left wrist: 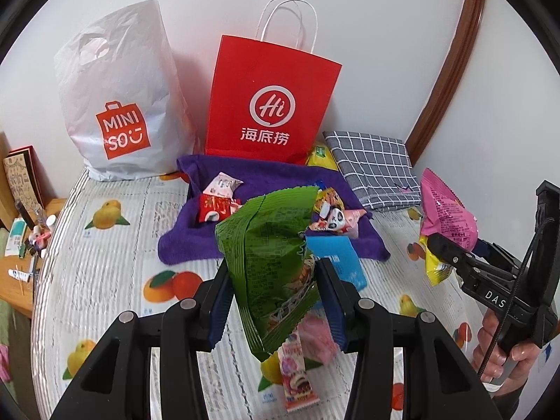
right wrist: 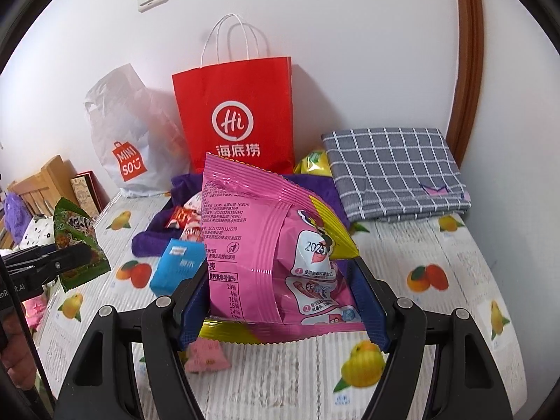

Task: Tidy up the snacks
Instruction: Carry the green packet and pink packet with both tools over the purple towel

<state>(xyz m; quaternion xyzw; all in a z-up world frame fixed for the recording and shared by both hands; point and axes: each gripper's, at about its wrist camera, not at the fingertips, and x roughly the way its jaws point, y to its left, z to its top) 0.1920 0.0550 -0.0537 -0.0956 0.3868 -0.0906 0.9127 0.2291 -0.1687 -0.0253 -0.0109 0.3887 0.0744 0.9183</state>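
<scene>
Our fingers [left wrist: 218,301] on the left gripper [left wrist: 271,297] press from both sides on a green snack bag [left wrist: 269,255], which stands tilted at the centre of the left wrist view, its crimped top edge pointing up and left. Over in the right wrist view the same green bag shows at the left edge, clamped in the black jaws of our left gripper.

Our right gripper [right wrist: 285,301] holds a pink snack bag [right wrist: 266,252] with yellow trim, its blue pads squeezing the bag's lower half at the centre of that view. From the left wrist view the pink bag hangs at the right edge of the frame, with our right hand [left wrist: 504,353] wrapped around the gripper's handle below it.

Behind both bags, near the middle of each frame, lies a purple towel [left wrist: 196,231] with several small wrapped snacks [left wrist: 218,199] on it. A blue box [right wrist: 176,266] rests just in front of the towel. At the upper centre a red paper bag [right wrist: 238,119] stands against the wall, a white plastic bag [left wrist: 119,98] to its left. A folded grey checked cloth [right wrist: 395,171] lies at the right. Everything sits on a table cover printed with oranges [right wrist: 455,315].
</scene>
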